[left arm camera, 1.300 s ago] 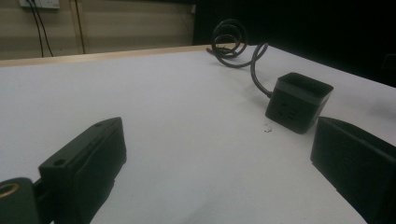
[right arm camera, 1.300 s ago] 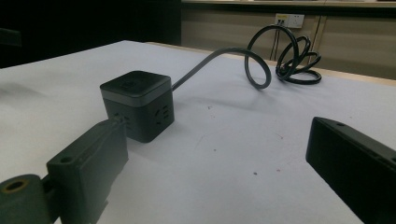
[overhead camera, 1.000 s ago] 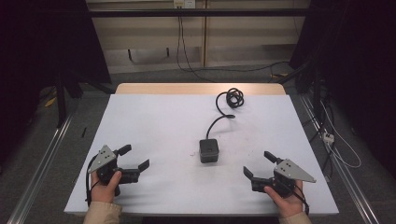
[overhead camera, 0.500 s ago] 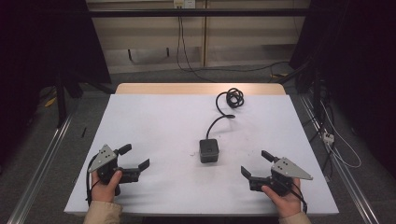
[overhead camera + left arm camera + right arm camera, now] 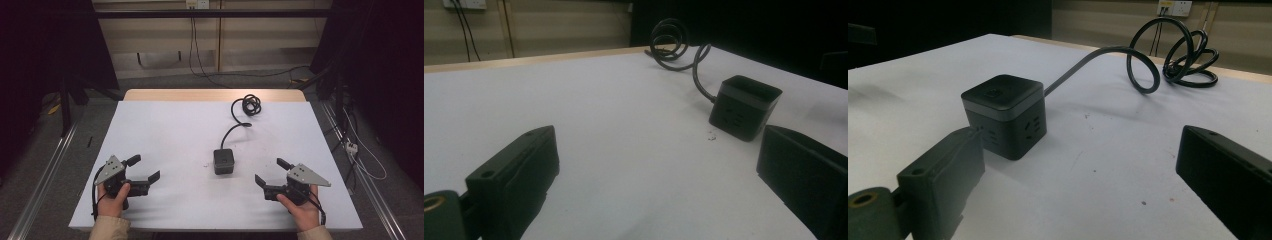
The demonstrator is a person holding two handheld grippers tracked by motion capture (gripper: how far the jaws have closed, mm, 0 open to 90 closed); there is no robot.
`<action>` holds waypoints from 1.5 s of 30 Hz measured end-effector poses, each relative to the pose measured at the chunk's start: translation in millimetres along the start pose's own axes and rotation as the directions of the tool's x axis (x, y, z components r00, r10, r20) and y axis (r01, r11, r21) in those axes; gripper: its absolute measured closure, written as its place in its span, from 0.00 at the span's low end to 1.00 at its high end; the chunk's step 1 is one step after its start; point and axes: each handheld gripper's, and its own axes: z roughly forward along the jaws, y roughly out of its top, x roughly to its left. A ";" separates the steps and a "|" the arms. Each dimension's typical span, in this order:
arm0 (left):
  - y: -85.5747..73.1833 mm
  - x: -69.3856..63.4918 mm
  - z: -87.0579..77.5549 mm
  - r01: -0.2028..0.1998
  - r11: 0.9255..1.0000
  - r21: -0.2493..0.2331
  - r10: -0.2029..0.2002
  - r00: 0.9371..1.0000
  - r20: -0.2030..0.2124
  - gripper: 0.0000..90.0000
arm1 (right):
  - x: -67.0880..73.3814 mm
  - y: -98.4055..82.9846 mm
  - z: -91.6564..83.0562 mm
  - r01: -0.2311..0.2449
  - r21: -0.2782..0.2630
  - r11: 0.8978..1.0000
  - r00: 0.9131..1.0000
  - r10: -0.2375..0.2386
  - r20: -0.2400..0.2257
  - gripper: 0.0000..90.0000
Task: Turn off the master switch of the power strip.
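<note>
Black socket cube (image 5: pixel 223 161) on table (image 5: pixel 165 130).

Black cube socket (image 5: pixel 223 161) upright mid-table, cable (image 5: pixel 246 106) coiled behind

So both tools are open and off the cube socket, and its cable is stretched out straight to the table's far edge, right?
Not quite. The cable is not straight: it curves away from the cube socket and ends in a coil of loops near the far edge, as the high view shows. The rest holds: the left tool and right tool are both open and clear of the socket.
</note>
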 end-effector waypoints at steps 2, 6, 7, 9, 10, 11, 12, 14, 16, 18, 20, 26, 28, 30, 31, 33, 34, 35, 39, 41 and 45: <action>0.4 -0.4 1.0 -0.002 1.000 0.003 0.002 1.000 0.001 0.03 | 0.0 0.8 1.0 0.001 0.000 1.000 1.000 -0.001 0.002 0.05; 0.2 -0.6 2.5 -0.005 1.000 0.008 0.005 1.000 0.004 0.03 | -0.1 2.3 2.7 -0.011 -0.001 1.000 1.000 0.011 -0.001 0.06; 0.1 -0.7 2.6 -0.005 1.000 0.009 0.005 1.000 0.005 0.03 | -0.5 2.8 2.9 -0.009 0.000 1.000 1.000 0.009 -0.004 0.06; -0.2 -1.0 2.7 -0.002 1.000 0.010 0.002 1.000 0.007 0.03 | -1.0 4.1 3.4 -0.008 0.002 1.000 1.000 0.008 -0.003 0.06; -0.1 -0.9 2.8 -0.005 1.000 0.010 0.005 1.000 0.008 0.03 | -1.3 4.6 3.8 -0.007 0.001 1.000 1.000 0.007 -0.004 0.06; -0.1 -1.0 2.7 -0.006 1.000 0.011 0.006 1.000 0.008 0.03 | -1.3 5.1 4.2 -0.015 0.001 1.000 1.000 0.015 -0.005 0.07; -0.2 -1.2 2.6 -0.004 1.000 0.010 0.004 1.000 0.007 0.03 | -1.4 5.6 4.7 -0.020 0.001 1.000 1.000 0.020 -0.004 0.07; -0.1 -1.0 2.5 -0.004 1.000 0.005 0.004 1.000 0.010 0.03 | -1.6 6.7 5.1 -0.022 0.002 1.000 1.000 0.022 -0.004 0.07; 0.0 -0.8 2.2 -0.006 1.000 0.003 0.006 1.000 0.009 0.03 | -1.6 7.7 5.6 -0.025 0.004 1.000 1.000 0.025 -0.007 0.07; 0.1 -0.8 1.5 -0.001 1.000 0.003 0.001 1.000 0.005 0.03 | -1.5 8.4 6.1 -0.031 0.006 0.999 0.999 0.031 -0.006 0.07; 0.1 -0.7 0.9 0.002 1.000 0.000 -0.002 1.000 0.000 0.03 | -1.3 8.8 6.9 -0.035 0.007 0.999 0.999 0.035 -0.007 0.07; -0.3 -0.8 0.9 0.000 1.000 0.000 0.000 1.000 0.002 0.03 | -1.6 11.9 8.4 -0.039 0.010 0.999 0.999 0.039 -0.010 0.08; -0.2 -1.5 1.1 0.000 1.000 0.002 0.000 1.000 0.003 0.03 | -1.5 13.3 9.8 -0.044 0.009 0.999 0.999 0.044 -0.011 0.08; -0.1 -2.4 1.4 0.001 1.000 0.001 -0.001 1.000 0.002 0.03 | -0.9 14.5 11.4 -0.044 0.010 0.999 0.999 0.044 -0.007 0.08; -0.1 -2.4 1.7 -0.003 1.000 -0.001 0.003 1.000 0.007 0.03 | -0.9 15.0 12.1 -0.042 0.011 0.999 0.999 0.042 -0.007 0.08; -0.1 -2.7 1.6 -0.003 1.000 -0.002 0.003 1.000 0.009 0.03 | -0.5 16.3 13.4 -0.044 0.011 0.999 0.999 0.045 -0.007 0.08; 0.0 -2.8 1.5 -0.004 1.000 0.000 0.004 1.000 0.008 0.03 | -0.3 17.0 14.5 -0.044 0.007 0.999 0.999 0.044 -0.006 0.08; -0.1 -2.9 1.4 -0.004 1.000 0.000 0.004 1.000 0.008 0.03 | -0.1 17.7 15.1 -0.040 0.009 0.999 0.999 0.040 -0.007 0.08; -0.1 -2.5 1.3 0.001 1.000 -0.006 -0.001 1.000 0.008 0.03 | 1.4 20.2 18.3 -0.042 0.011 0.999 0.999 0.042 -0.014 0.08; 0.0 -2.5 1.1 0.002 1.000 -0.004 -0.002 1.000 0.005 0.03 | 2.1 21.3 20.2 -0.039 0.016 0.999 0.999 0.040 -0.019 0.08; -0.1 -2.5 1.0 0.003 1.000 -0.008 -0.003 1.000 0.007 0.03 | 3.8 22.7 23.7 -0.033 0.024 0.999 0.999 0.033 -0.027 0.08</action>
